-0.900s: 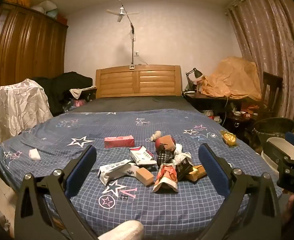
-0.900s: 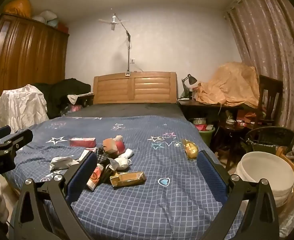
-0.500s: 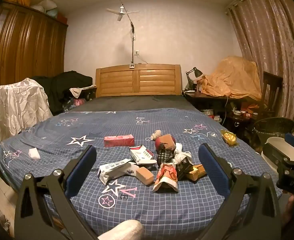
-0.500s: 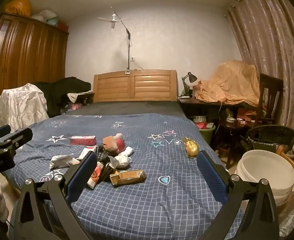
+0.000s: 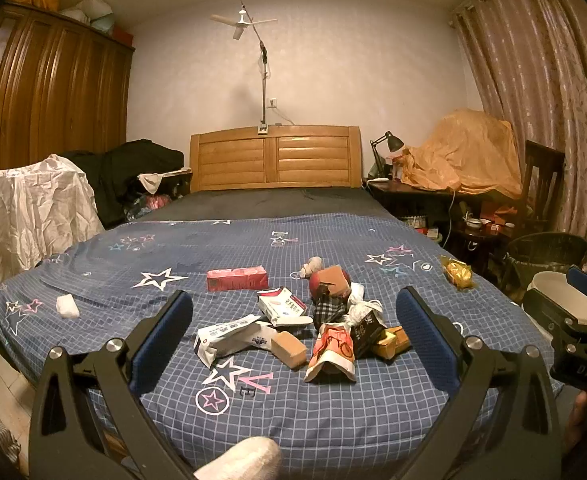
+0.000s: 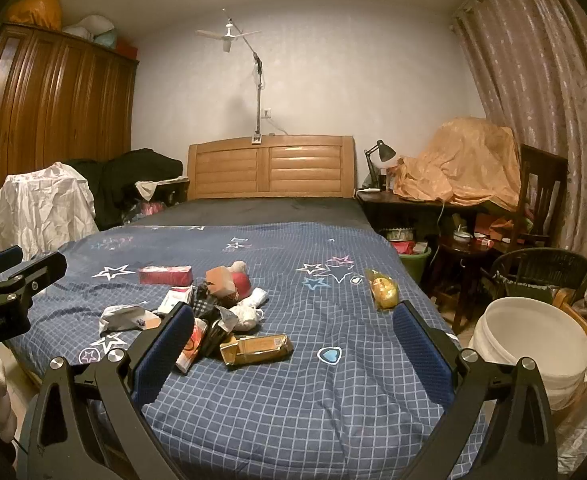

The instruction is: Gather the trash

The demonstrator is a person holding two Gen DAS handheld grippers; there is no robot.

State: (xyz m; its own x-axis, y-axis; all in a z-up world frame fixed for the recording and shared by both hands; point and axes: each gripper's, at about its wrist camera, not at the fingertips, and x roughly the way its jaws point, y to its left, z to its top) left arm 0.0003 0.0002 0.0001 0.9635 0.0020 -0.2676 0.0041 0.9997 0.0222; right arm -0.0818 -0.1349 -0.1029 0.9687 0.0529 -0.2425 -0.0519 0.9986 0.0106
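Observation:
A heap of trash lies on the blue star-print bed cover: cartons, wrappers, a gold box, a red box. A yellow wrapper lies apart at the bed's right edge, and a white tissue at the left. My left gripper is open and empty, held above the foot of the bed before the heap. My right gripper is open and empty, to the right of the heap. A white bucket stands right of the bed.
A black wicker bin and a green bin stand by the cluttered desk on the right. A wardrobe and draped chair stand on the left. A wooden headboard is at the back.
Both views have shifted only slightly; the right gripper has edged a little nearer the bed. Both grippers stay open and empty.

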